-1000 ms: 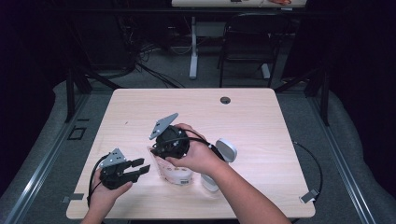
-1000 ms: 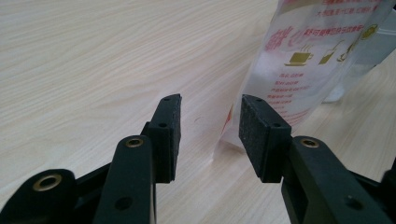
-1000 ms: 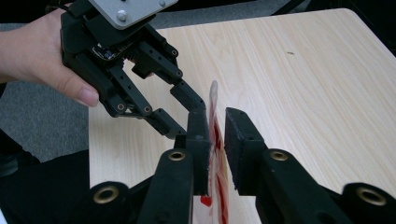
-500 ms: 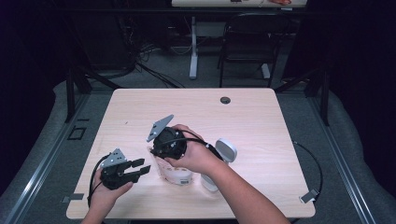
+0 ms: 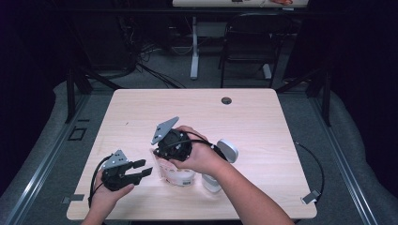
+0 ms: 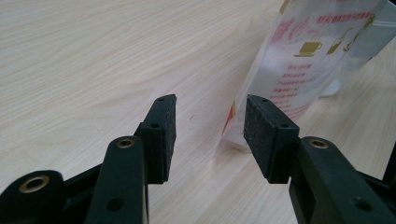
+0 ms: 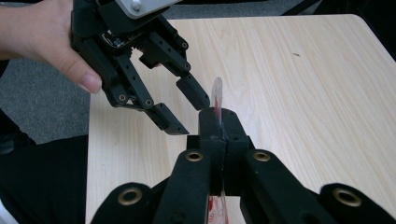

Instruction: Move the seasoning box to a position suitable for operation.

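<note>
We see the right gripper (image 7: 218,122) clamped on the top edge of the white printed plastic pouch (image 5: 176,172). The left gripper (image 5: 141,169), jaws apart and just opening wider, is beside the pouch on the light wooden table (image 5: 263,122).

In the high view, the lower part of the pouch (image 5: 176,176) is covered by the right gripper (image 5: 172,144) and hand. The white object (image 5: 227,151) beside it is partly hidden by the forearm (identity cannot be told). In the left gripper view, the pouch top is cut off by the upper edge, and its printed text is too small to be read.
</note>
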The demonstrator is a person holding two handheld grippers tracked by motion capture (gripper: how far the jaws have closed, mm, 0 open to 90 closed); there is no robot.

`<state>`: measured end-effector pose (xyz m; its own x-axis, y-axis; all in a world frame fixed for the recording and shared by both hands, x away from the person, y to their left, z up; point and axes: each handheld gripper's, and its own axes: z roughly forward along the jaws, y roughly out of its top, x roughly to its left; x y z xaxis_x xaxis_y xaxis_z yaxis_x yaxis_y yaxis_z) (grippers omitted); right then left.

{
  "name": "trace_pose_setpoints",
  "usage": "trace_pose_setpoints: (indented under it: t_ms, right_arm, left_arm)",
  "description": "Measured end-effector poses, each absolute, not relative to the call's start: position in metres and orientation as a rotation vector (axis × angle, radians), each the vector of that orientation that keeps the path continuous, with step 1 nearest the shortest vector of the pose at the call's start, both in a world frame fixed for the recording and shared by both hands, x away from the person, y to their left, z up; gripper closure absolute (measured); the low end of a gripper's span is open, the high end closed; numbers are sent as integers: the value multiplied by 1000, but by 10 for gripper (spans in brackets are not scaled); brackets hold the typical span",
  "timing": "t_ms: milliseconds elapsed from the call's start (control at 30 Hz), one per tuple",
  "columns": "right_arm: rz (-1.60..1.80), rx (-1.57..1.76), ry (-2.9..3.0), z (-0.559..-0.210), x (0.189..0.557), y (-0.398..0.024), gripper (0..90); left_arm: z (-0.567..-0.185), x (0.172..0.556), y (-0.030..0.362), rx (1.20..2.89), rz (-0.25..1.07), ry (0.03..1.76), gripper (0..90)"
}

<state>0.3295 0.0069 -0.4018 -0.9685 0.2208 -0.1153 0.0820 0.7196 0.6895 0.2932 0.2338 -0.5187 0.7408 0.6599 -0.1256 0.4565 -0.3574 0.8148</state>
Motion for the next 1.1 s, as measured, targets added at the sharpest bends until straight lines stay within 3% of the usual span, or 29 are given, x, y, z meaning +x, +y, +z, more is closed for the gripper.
trace_pose_setpoints:
  t_ms: [600, 1100]
  right_arm:
    - [1145, 206, 2735, -401, 324, -9, 900]
    - [1147, 188, 2746, -401, 323, -12, 900]
  left_arm:
    - [-541, 295, 204, 2090, 163, 647, 429]
    - [-558, 303, 188, 2096, 76, 570, 416]
